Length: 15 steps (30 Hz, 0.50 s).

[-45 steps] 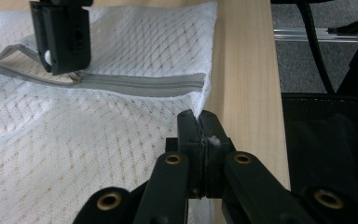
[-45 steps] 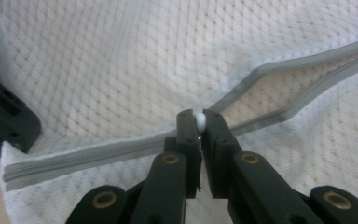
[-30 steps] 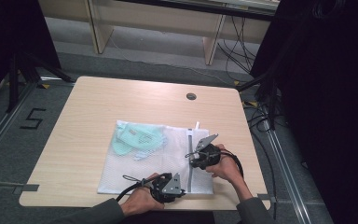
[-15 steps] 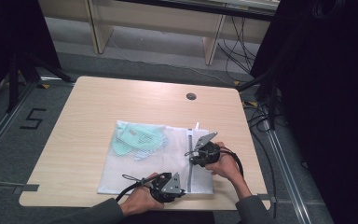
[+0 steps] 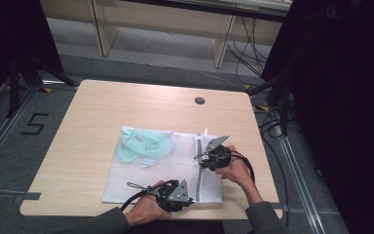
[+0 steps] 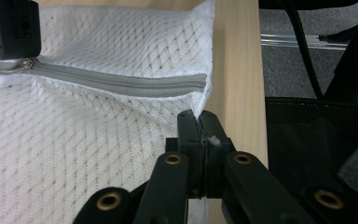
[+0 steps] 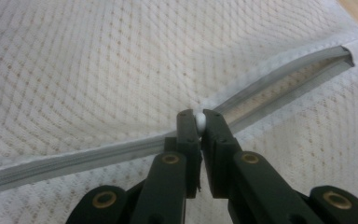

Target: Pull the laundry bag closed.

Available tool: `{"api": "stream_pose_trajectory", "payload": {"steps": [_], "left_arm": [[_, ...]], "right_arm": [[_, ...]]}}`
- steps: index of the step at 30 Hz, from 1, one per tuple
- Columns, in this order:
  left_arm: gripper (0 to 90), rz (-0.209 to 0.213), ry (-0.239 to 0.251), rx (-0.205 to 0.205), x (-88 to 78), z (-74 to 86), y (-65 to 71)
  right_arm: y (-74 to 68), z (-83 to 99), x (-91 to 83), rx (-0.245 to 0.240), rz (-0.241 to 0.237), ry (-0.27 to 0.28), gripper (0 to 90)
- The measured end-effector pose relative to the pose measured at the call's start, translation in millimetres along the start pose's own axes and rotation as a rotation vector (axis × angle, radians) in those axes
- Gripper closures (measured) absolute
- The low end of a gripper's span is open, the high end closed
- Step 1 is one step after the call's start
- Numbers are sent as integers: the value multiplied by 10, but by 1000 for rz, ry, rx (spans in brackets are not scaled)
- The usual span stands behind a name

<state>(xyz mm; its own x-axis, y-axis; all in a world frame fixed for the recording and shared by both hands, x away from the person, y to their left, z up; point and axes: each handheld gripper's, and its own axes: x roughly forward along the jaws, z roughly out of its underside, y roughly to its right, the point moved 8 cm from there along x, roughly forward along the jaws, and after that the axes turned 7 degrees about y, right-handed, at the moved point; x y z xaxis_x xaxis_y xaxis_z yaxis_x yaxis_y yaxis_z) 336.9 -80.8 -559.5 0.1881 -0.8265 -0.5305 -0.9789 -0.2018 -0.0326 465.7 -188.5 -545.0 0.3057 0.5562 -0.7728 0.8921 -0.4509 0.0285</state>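
Observation:
A white mesh bag (image 5: 141, 183) lies flat on the table's near half, with a mint green garment (image 5: 143, 146) inside its far left part. A grey zipper (image 5: 198, 173) runs along the bag's right side. My left gripper (image 5: 192, 200) is shut on the bag's near right corner (image 6: 204, 100), just beyond the zipper's closed end (image 6: 121, 84). Farther up the zipper, my right gripper (image 5: 200, 158) is shut on the small white zipper pull (image 7: 199, 122). In the right gripper view the zipper (image 7: 74, 161) is closed to the left of the pull and gapes open to the right.
The wooden table (image 5: 126, 107) has a round cable hole (image 5: 199, 101) at the back. Its right edge (image 6: 240, 70) runs close beside the bag. Black cables (image 5: 272, 126) and dark equipment stand to the right on the floor.
The right gripper has edged slightly away from the person along the zipper. The left gripper and the bag have stayed put.

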Motion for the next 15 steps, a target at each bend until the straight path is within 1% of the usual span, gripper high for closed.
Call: {"api": "stream_pose_trajectory", "payload": {"steps": [2, 4, 5, 6, 8, 9, 10, 11, 12, 13, 15], "left_arm": [[889, 2, -5, 5, 2, 4, 1], [889, 0, -2, 4, 3, -3, 0], [889, 0, -1, 6, 4, -6, -1], [889, 0, -1, 5, 5, -7, -1], [889, 4, -1, 1, 8, -7, 4], [889, 8, -1, 3, 11, -7, 15], [889, 10, -7, 13, 9, -3, 23], [889, 13, -6, 15, 12, -2, 35], [889, 10, -8, 24, 17, 2, 43], [889, 12, -21, 37, 10, 11, 35], [889, 14, -12, 21, 18, 8, 39]], "right_arm": [[6, 4, 0, 15, 1, 1, 867], [-34, 12, -5, 47, -22, -15, 867], [13, 0, 6, 15, -3, 1, 867], [34, -6, 17, 5, 9, 7, 867], [34, -12, 20, 0, 2, 4, 867], [31, -14, 18, 7, 8, -2, 867], [72, -24, 16, -8, 27, 5, 867], [68, -22, 21, 4, 22, 3, 867], [86, -22, 20, 3, 28, 3, 867], [106, -17, 22, -3, 24, 0, 867], [117, -20, 31, -9, 26, 3, 867]]}}
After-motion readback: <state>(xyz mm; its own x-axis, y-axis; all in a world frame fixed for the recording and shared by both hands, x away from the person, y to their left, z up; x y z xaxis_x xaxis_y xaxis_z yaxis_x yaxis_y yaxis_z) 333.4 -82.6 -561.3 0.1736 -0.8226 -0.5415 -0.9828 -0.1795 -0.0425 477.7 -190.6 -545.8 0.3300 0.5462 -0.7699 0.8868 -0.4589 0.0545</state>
